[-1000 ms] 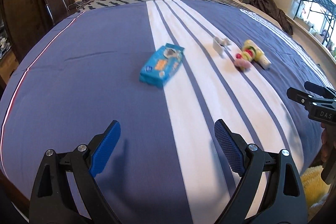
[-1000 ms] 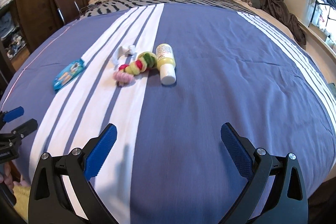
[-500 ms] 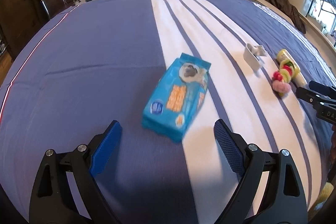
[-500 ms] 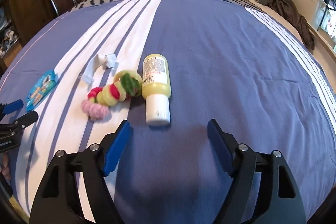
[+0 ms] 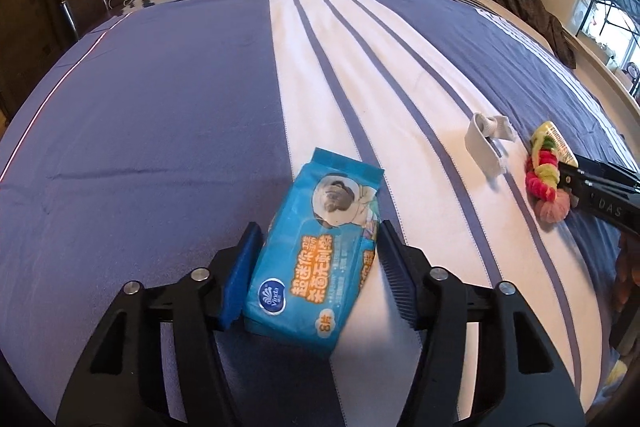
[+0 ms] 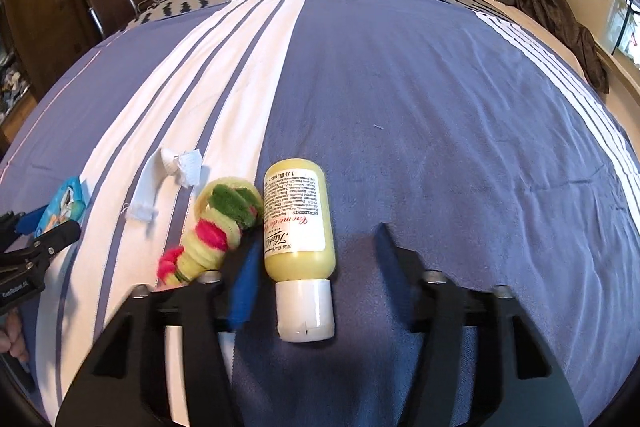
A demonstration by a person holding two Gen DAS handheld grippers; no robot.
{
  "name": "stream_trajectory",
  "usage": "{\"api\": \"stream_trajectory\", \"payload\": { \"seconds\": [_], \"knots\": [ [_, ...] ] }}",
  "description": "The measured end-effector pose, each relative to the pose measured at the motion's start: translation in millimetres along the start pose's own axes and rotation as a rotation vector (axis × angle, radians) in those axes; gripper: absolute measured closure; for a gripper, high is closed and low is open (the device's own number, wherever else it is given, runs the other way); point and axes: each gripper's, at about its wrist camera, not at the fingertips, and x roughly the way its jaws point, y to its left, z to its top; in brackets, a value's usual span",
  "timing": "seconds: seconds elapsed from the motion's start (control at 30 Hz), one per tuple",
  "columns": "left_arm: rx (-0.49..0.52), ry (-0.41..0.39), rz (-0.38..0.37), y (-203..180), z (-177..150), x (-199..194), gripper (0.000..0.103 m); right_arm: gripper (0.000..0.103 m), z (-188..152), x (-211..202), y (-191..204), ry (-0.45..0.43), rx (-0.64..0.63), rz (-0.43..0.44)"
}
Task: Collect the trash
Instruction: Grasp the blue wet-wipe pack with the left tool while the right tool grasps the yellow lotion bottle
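Both grippers have dropped closer to the bed [image 5: 168, 115] since a second ago. The left gripper [image 5: 316, 259] is closing around the blue wipes packet [image 5: 320, 255], seemingly touching it. The right gripper [image 6: 316, 259] is closing around the yellow bottle [image 6: 298, 227], a gap still on its right. Far bedspread lies open.

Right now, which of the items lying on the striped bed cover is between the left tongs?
The blue wet-wipe packet; the yellow lotion bottle lies between the right tongs instead.
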Motion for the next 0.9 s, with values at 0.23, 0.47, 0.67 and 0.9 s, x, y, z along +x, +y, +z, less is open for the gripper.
{"api": "stream_trajectory", "payload": {
  "seconds": [0.23, 0.47, 0.67, 0.9],
  "knots": [
    [-0.010, -0.005, -0.015, -5.6, -19.9, -17.7, 0.056, 0.071, -21.4, -19.8, -1.8, 0.001, -0.025, 0.012],
    [0.028, -0.017, -0.027, -22.8, -57.2, -45.9, 0.057, 0.071, -58.6, -53.5, -4.6, -0.004, -0.022, 0.034],
    [0.044, -0.027, -0.049, -36.4, -90.8, -73.6, 0.058, 0.071, -92.9, -85.5, -4.0, -0.012, -0.009, 0.056],
    [0.058, -0.037, -0.077, -54.8, -131.0, -105.6, 0.058, 0.071, -132.2, -115.3, 4.9, -0.020, -0.025, 0.069]
  ]
}}
